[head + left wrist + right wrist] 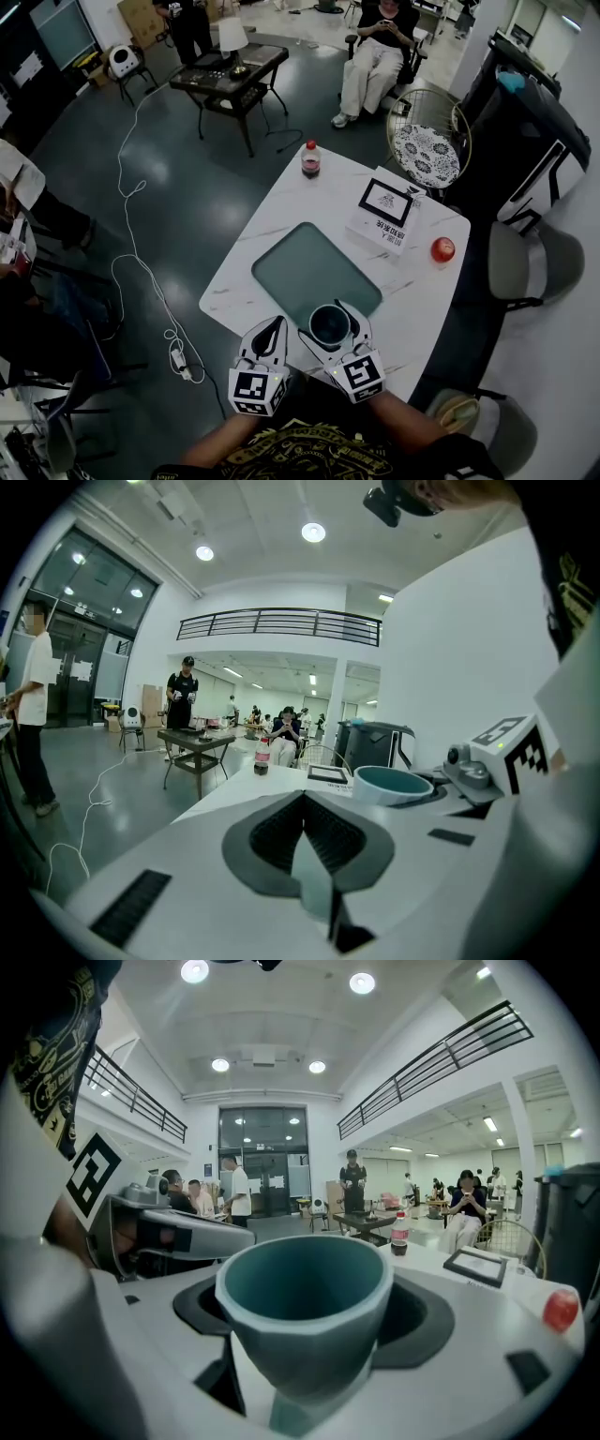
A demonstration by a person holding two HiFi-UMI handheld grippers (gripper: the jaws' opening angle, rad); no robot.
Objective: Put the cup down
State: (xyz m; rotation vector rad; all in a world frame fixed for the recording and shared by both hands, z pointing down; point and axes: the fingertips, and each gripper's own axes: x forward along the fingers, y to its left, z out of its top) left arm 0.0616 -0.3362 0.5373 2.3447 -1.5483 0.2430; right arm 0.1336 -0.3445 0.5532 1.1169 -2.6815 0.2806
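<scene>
At lower centre, over the tray's (292, 265) near edge, your right gripper (332, 317) has its jaws clamped on the cup (305, 1309); the left gripper (277, 328) sits beside it, jaws closed.

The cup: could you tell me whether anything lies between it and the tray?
Nothing visible does: the cup, in the right gripper, hangs over the near edge of the bare tray; the bottle stands beyond.

White table (272, 211) bears green tray (300, 262), bottle (310, 159), box (384, 214) and red sphere (442, 249).
</scene>
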